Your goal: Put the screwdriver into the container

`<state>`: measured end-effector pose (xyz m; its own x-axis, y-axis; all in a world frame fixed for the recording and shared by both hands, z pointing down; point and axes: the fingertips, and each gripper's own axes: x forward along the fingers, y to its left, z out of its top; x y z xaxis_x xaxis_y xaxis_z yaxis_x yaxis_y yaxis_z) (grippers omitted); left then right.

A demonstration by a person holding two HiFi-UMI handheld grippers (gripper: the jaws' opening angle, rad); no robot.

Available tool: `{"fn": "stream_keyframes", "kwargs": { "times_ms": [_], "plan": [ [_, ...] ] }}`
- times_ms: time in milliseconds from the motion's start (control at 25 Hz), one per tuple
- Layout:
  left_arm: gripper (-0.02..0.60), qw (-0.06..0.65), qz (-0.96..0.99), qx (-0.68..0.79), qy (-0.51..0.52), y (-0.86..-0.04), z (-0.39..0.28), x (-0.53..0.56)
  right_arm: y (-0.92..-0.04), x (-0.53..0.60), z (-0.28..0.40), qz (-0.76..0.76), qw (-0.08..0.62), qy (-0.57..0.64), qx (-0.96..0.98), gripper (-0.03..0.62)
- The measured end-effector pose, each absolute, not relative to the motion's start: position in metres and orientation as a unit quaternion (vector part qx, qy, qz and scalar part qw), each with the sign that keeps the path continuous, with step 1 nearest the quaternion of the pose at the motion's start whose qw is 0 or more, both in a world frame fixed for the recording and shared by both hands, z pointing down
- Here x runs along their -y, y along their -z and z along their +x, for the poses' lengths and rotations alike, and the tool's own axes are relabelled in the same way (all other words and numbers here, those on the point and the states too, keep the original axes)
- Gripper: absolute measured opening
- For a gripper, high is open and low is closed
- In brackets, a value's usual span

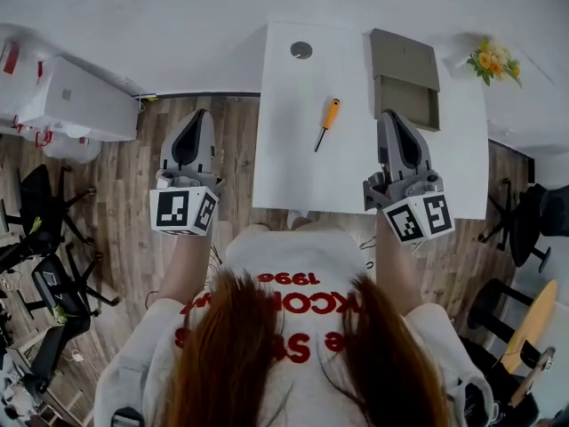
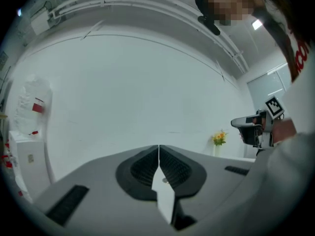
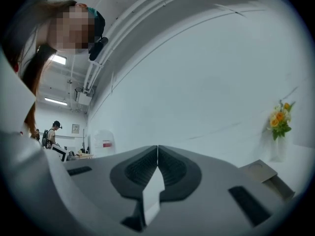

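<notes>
A screwdriver (image 1: 326, 123) with an orange handle and dark shaft lies on the white table (image 1: 293, 176), near its middle. A grey open container (image 1: 406, 90) with its lid folded back stands at the table's far right; its corner (image 3: 266, 173) shows in the right gripper view. My left gripper (image 1: 189, 130) hangs over the wooden floor, left of the table, jaws together and empty (image 2: 158, 149). My right gripper (image 1: 397, 132) hovers over the table's right part, just near of the container and right of the screwdriver, jaws together and empty (image 3: 157, 149). Both point up at the white wall.
A round metal disc (image 1: 301, 50) sits at the table's far edge. A small vase of yellow flowers (image 1: 492, 61) stands at the far right corner. White cabinets (image 1: 76, 96) and black office chairs (image 1: 40, 229) stand to the left, more chairs (image 1: 524, 229) to the right.
</notes>
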<state>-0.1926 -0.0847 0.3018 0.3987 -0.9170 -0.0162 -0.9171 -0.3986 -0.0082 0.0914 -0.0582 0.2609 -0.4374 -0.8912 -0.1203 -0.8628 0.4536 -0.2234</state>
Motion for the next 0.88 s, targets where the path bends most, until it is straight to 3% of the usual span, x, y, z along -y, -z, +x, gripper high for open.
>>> {"fn": "stream_keyframes", "kwargs": {
  "times_ms": [880],
  "plan": [
    [0.012, 0.043, -0.807, -0.588, 0.019, -0.311, -0.15, 0.171, -0.304, 0.152, 0.126, -0.506, 0.092, 0.119, -0.85, 0.008]
  ]
}}
